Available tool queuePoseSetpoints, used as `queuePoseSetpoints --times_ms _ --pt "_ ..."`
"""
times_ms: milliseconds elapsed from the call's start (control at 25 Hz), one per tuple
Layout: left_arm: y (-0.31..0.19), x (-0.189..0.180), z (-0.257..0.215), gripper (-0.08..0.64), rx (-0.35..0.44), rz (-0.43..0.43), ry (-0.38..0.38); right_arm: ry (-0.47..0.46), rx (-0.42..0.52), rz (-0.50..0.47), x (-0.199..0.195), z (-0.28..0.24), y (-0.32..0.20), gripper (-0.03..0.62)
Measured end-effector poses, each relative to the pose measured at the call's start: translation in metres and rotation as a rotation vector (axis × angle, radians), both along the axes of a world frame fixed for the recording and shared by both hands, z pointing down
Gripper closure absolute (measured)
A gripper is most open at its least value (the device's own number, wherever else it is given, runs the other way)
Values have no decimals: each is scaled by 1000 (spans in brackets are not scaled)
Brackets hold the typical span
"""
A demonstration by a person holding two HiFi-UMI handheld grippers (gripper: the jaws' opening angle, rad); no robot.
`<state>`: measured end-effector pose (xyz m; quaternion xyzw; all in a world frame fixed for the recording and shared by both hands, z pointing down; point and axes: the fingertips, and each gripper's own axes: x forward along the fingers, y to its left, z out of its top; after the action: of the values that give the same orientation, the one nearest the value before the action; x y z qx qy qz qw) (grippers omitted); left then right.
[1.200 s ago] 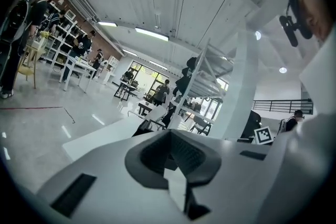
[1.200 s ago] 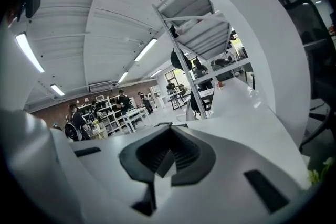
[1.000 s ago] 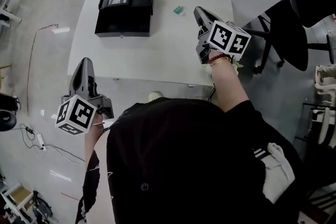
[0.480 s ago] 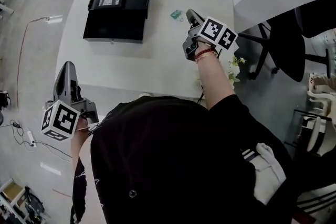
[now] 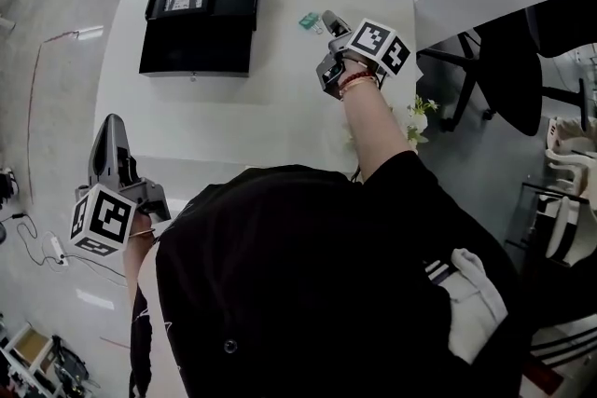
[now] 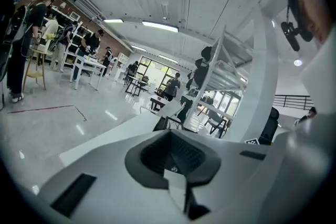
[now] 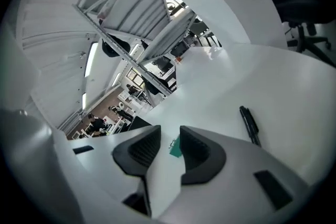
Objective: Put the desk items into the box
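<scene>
Item (image 5: 311, 20) small, green, flat, perhaps clip, on table (image 5: 280, 89); right hand-held gripper (image 5: 326, 18) jaws opening, empty; left hand-held gripper (image 5: 112, 122) closed.

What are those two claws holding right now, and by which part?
Nothing. The right gripper's jaws are opening, empty, just short of a small green item on the table; the left gripper is shut on nothing.
</scene>
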<state>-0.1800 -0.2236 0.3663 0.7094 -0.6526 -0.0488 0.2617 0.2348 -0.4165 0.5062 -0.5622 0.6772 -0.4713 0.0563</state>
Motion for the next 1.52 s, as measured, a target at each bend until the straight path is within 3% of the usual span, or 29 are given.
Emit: queuePoseSetpoints --times_ms 240,640,1080,1520 --pt "-3 1 2 549 -6 -7 0 -130 -60 39 -10 14 -4 474" --pt "8 -3 -2 549 -13 -38 -21 -130 -82 63 -11 28 -9 508" --pt "-6 21 1 549 -33 23 -9 -93 -73 52 -11 24 -7 577" --pt "-21 42 1 549 -16 73 -8 -136 -57 -8 -26 12 13 581"
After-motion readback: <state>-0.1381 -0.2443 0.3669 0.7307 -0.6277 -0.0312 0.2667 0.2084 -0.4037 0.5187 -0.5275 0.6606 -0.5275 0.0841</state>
